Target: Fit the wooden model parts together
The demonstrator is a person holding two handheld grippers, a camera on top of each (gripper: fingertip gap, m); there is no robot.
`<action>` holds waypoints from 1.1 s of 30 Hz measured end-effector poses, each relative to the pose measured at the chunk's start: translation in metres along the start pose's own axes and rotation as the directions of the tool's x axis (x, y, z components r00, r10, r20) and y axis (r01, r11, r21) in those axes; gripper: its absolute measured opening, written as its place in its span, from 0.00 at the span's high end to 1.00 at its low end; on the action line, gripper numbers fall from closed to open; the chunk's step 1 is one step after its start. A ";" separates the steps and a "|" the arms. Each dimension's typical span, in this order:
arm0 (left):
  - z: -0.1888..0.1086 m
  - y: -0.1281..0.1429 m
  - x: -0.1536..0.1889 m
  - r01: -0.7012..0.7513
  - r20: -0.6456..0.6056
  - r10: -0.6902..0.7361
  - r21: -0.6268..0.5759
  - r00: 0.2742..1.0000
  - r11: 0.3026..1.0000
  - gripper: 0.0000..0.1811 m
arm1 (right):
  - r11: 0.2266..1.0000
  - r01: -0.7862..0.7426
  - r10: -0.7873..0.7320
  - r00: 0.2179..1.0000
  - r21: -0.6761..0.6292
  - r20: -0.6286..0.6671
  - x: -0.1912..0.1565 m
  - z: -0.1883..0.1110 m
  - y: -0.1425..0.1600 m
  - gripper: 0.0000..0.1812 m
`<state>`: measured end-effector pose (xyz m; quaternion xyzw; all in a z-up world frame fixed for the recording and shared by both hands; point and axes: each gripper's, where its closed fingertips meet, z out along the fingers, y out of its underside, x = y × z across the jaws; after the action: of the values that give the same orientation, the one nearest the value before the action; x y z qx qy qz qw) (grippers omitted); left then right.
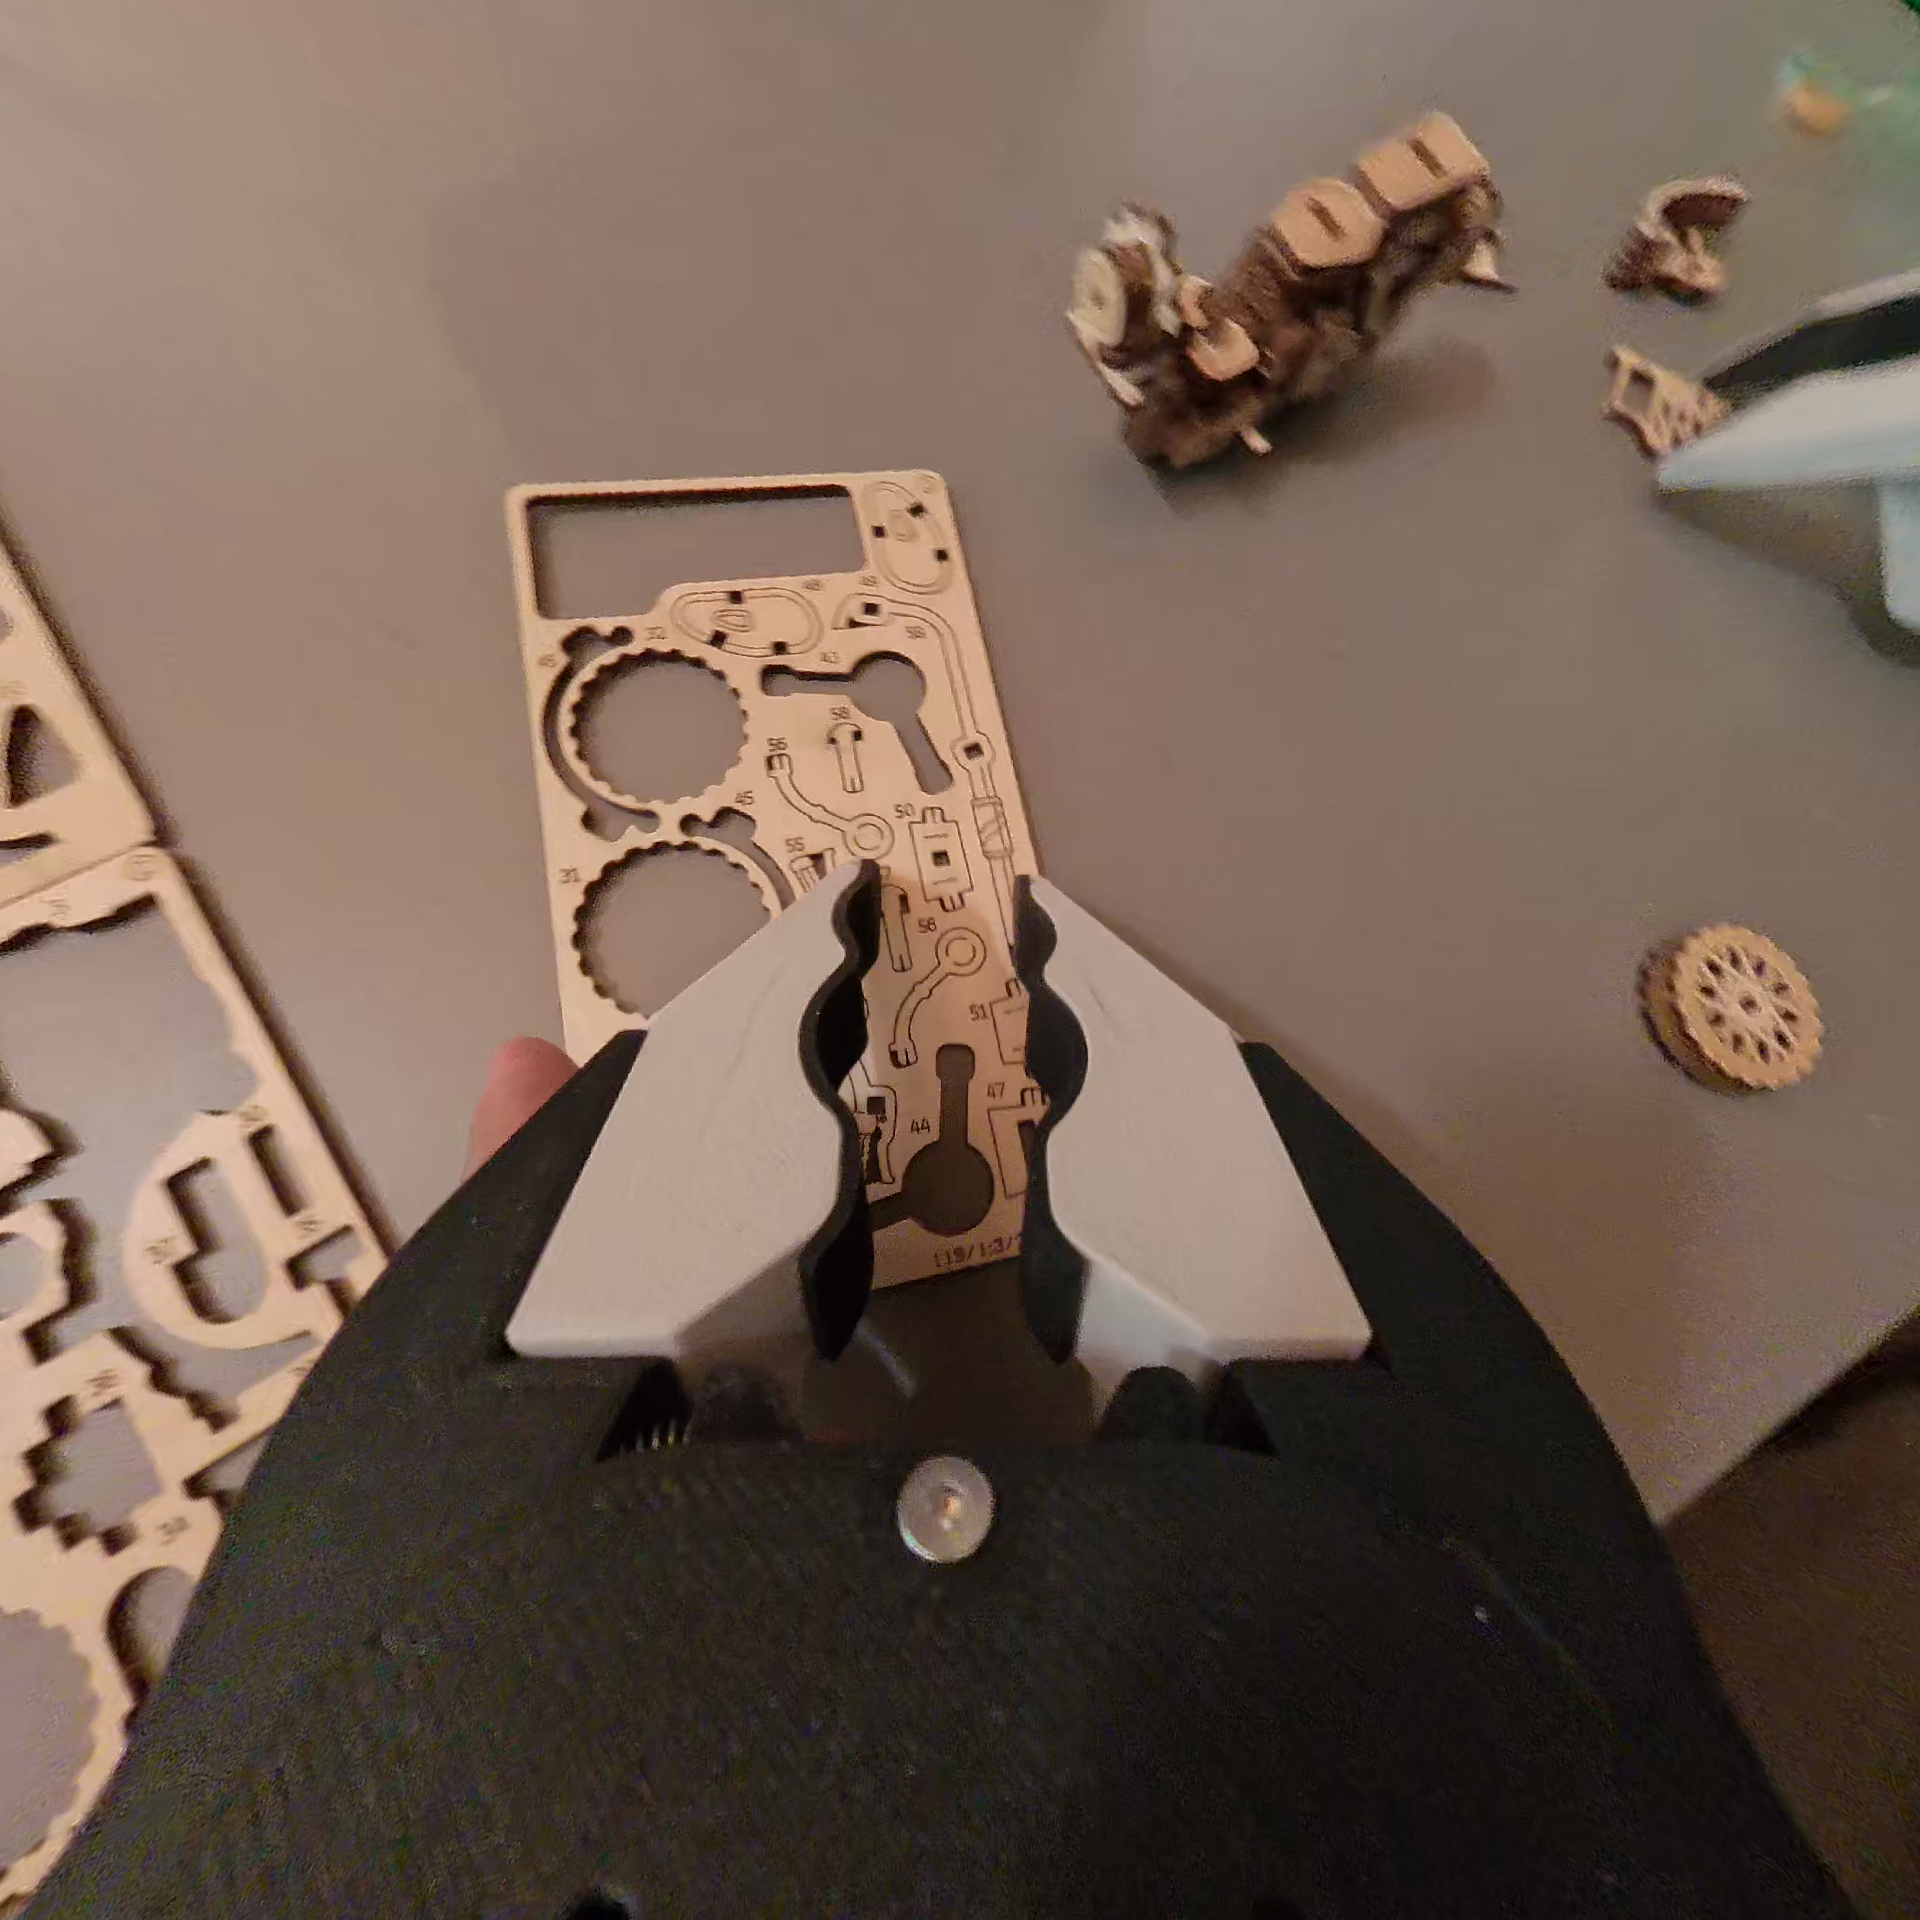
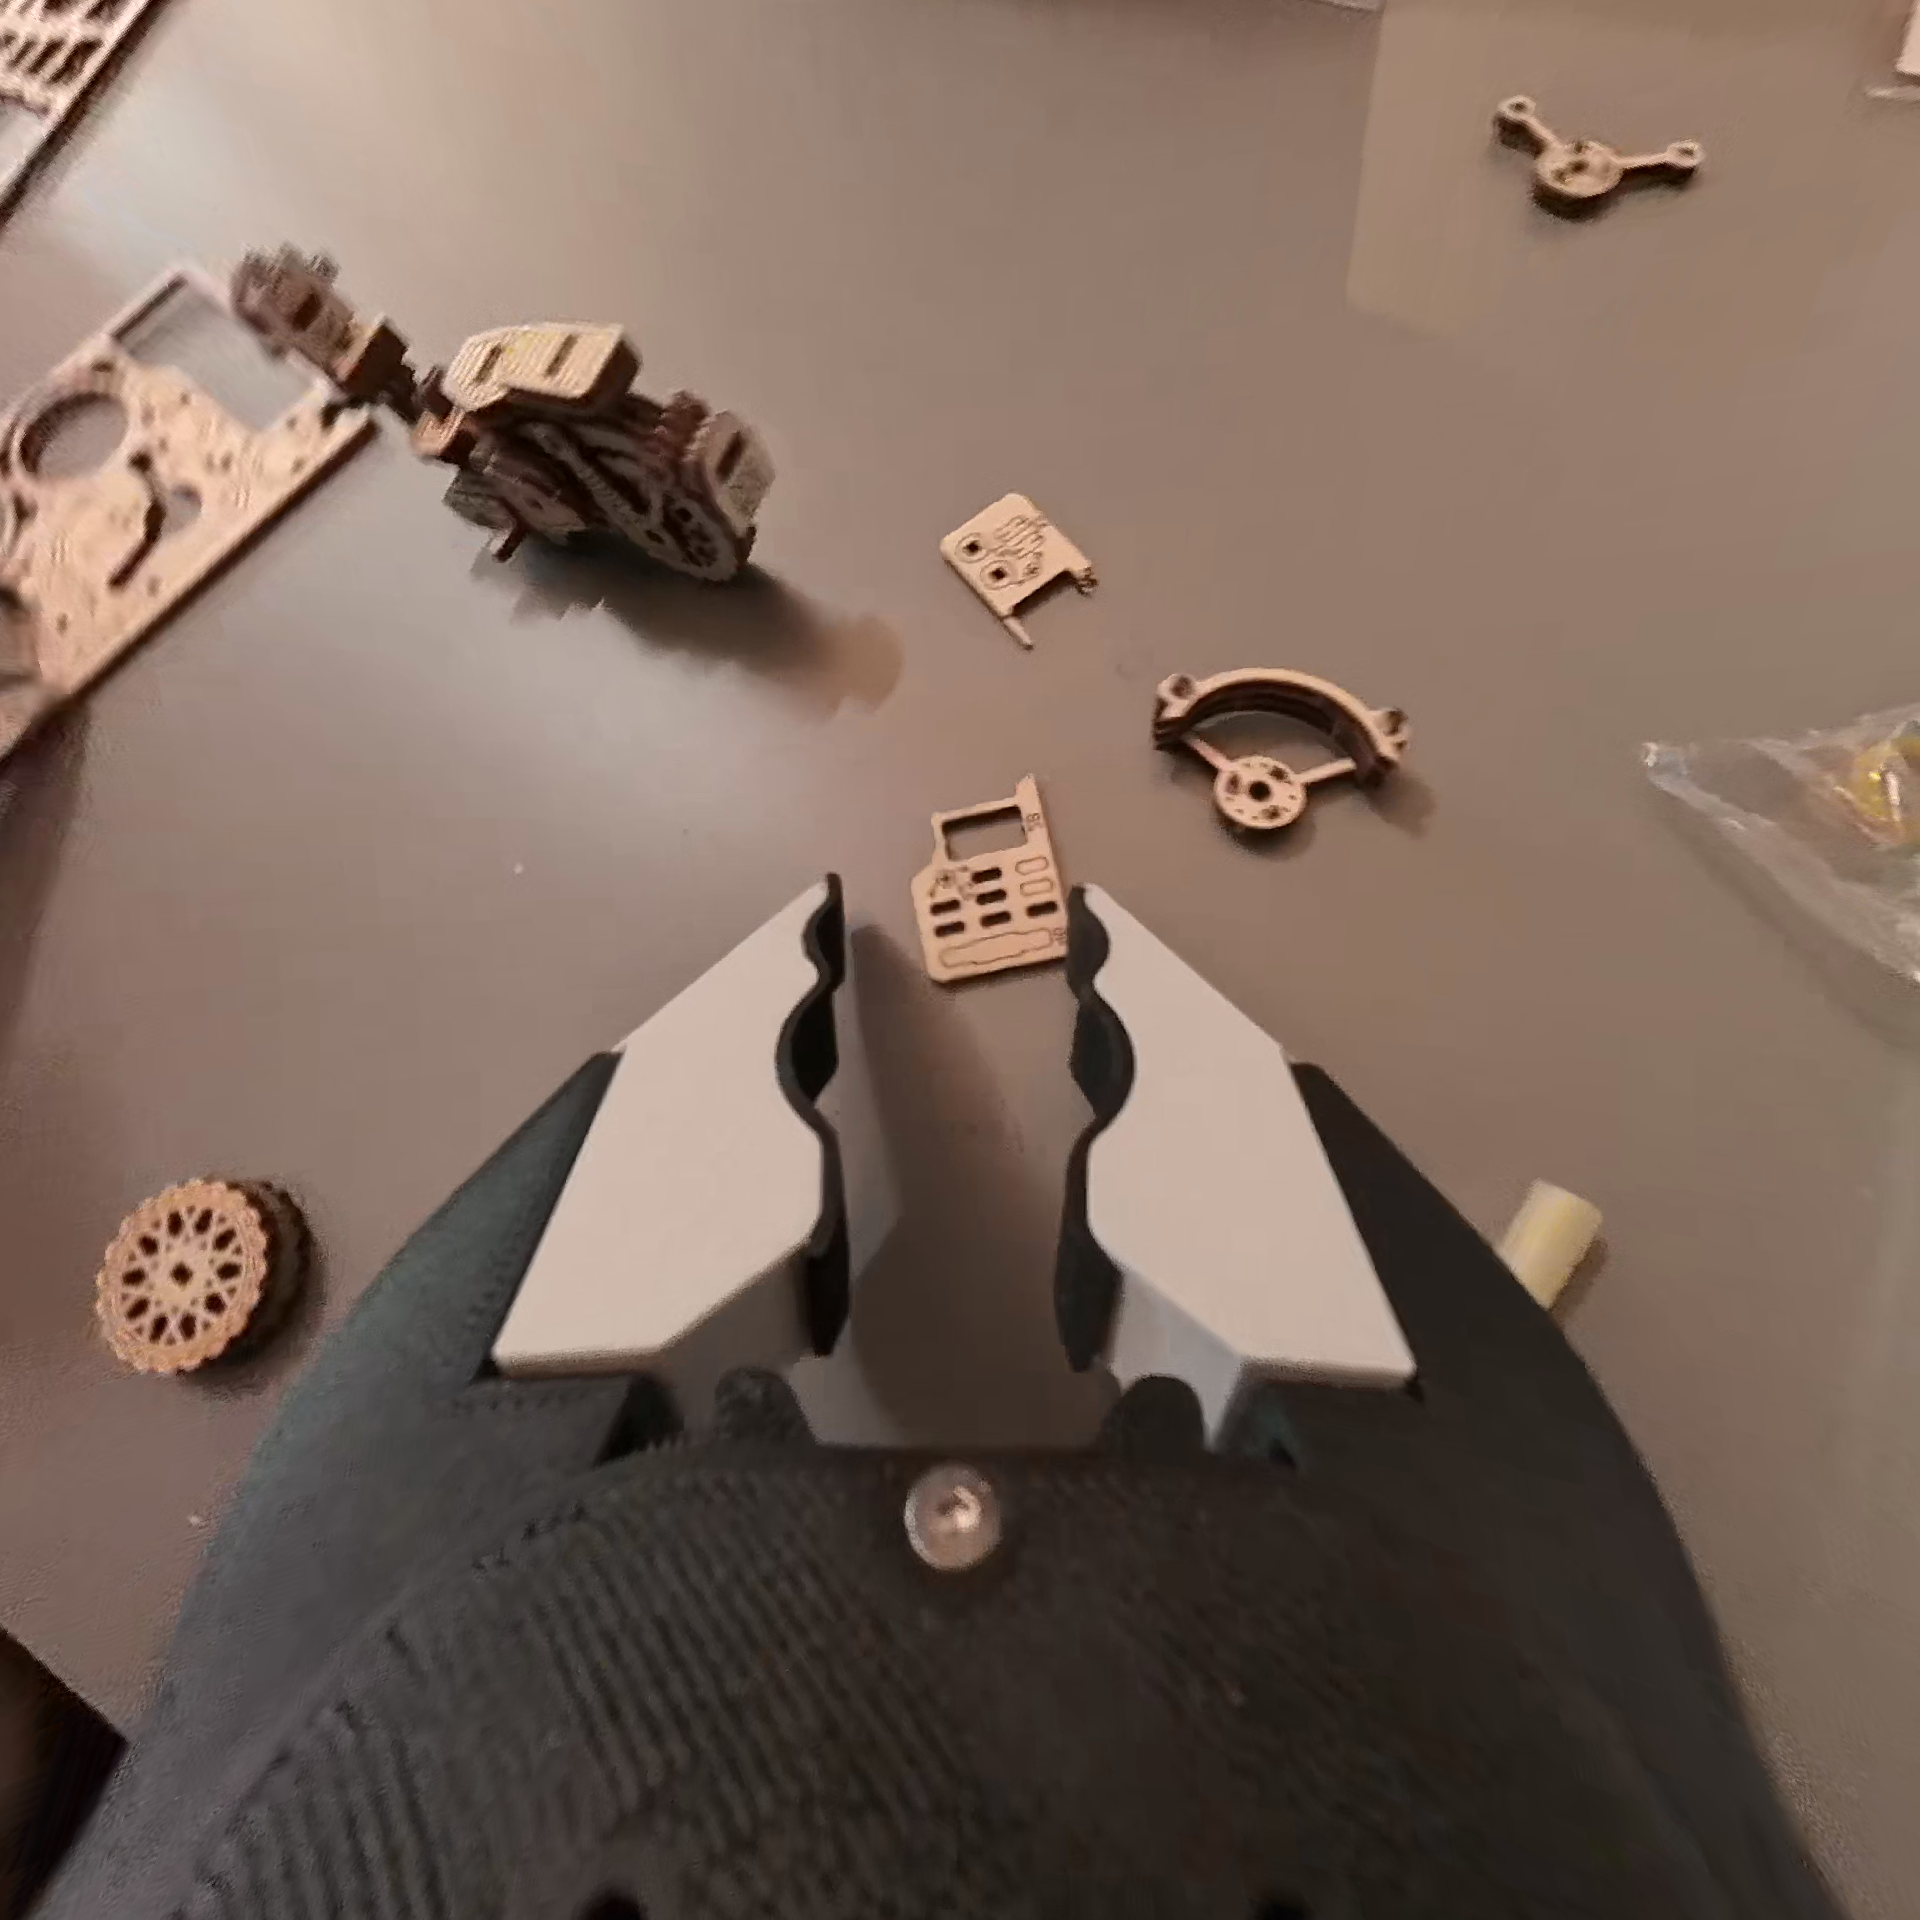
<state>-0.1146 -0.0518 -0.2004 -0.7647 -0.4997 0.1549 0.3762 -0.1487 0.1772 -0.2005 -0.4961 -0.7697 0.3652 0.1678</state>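
Note:
My left gripper (image 1: 945,883) is open above a wooden parts sheet (image 1: 727,665) that lies flat on the grey table; nothing is between its jaws. The half-built wooden model (image 1: 1288,301) stands farther right; it also shows in the right wrist view (image 2: 592,468). My right gripper (image 2: 956,899) is open and empty, with a small flat grille-shaped part (image 2: 987,894) lying on the table just beyond its fingertips. A second flat part (image 2: 1013,566), an arc-shaped part (image 2: 1278,753) and a wooden wheel (image 2: 197,1273) lie nearby. The wheel also shows in the left wrist view (image 1: 1730,1008).
More cut-out sheets (image 1: 156,1143) lie at the left. A three-armed part (image 2: 1590,166) lies far right, a clear plastic bag (image 2: 1808,831) at the right edge, a pale cylinder (image 2: 1548,1247) beside my right gripper. Small parts (image 1: 1673,244) lie beyond the model. The table edge (image 1: 1766,1455) is at the right. Across from one pair of fingers to the other is roughly 25 cm. The wooden wheel (image 2: 197,1273) is about 15 cm from both grippers' fingertips. The left camera catches it too, in the left wrist view (image 1: 1754,988).

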 end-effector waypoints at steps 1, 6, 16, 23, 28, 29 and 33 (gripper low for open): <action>0.000 -0.004 -0.006 0.021 0.012 -0.021 0.014 1.000 1.000 0.86 | 0.999 0.047 -0.047 0.999 -0.006 -0.001 -0.005 0.001 0.001 0.80; -0.018 -0.024 0.012 0.051 -0.061 -0.043 0.147 0.997 0.988 0.82 | 0.956 0.293 -0.293 0.956 0.015 -0.030 -0.032 -0.001 0.005 0.85; -0.026 -0.012 0.072 -0.061 -0.185 0.094 0.176 0.978 0.983 0.82 | 0.984 0.172 -0.178 0.974 0.054 0.140 -0.063 -0.014 0.009 0.81; -0.027 -0.006 0.082 -0.038 -0.295 0.085 0.163 0.952 0.986 0.81 | 0.984 0.178 -0.180 0.978 0.031 0.108 -0.059 -0.009 0.013 0.75; -0.026 -0.007 0.086 0.040 -0.397 0.020 0.143 0.918 0.989 0.80 | 0.987 0.158 -0.160 0.980 0.025 0.121 -0.058 -0.006 0.015 0.73; -0.026 -0.007 0.085 0.048 -0.405 0.015 0.144 0.914 0.989 0.80 | 0.988 0.154 -0.156 0.980 0.027 0.124 -0.058 -0.006 0.014 0.73; -0.025 -0.010 0.084 0.090 -0.437 -0.022 0.136 0.899 0.987 0.80 | 0.990 0.139 -0.142 0.981 0.031 0.135 -0.058 -0.006 0.014 0.73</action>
<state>-0.0678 0.0138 -0.1644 -0.7342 -0.4119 0.0075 0.5397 -0.1100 0.1317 -0.2003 -0.4125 -0.8086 0.3936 0.1452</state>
